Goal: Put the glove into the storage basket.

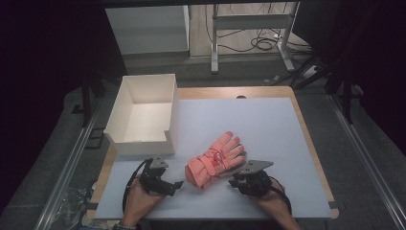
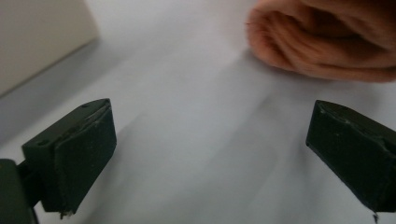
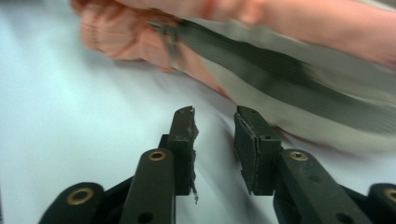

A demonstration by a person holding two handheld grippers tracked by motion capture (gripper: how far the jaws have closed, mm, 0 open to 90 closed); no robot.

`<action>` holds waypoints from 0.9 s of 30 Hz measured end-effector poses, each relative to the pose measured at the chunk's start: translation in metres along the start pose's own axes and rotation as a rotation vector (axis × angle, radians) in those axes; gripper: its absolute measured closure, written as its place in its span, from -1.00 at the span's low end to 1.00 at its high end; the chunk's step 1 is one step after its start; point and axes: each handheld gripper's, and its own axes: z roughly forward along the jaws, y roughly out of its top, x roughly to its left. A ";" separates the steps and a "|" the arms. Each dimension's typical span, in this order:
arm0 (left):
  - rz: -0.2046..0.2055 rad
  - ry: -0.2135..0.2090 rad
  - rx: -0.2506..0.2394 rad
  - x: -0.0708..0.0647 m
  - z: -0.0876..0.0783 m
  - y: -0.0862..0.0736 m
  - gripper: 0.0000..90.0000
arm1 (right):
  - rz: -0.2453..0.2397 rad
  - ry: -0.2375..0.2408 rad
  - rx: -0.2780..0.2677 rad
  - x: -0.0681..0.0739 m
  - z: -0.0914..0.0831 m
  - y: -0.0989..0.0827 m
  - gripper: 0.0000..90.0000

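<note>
On smooth white mat point(image 1: 268, 134), soft ribbed pink gloves point(image 1: 215, 160), boxy white bin point(image 1: 143, 115)

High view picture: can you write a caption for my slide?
A pair of pink winter gloves lies on a white table between two hand-held grippers, beside an open white box.

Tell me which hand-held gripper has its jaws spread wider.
The left hand-held gripper: its jaws stand far apart over bare table, while the right hand-held gripper shows just a narrow gap beside the pink gloves.
</note>
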 end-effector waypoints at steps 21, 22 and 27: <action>0.127 -0.101 0.028 -0.037 -0.019 0.043 -1.00 | 0.112 -0.228 0.003 -0.062 -0.044 -0.029 -0.26; 0.130 -0.101 0.027 -0.038 -0.019 0.046 -1.00 | 0.120 -0.240 0.001 -0.066 -0.047 -0.030 -0.28; 0.159 -0.093 0.044 -0.045 -0.021 0.061 -1.00 | 0.168 -0.282 -0.012 -0.081 -0.056 -0.037 -0.34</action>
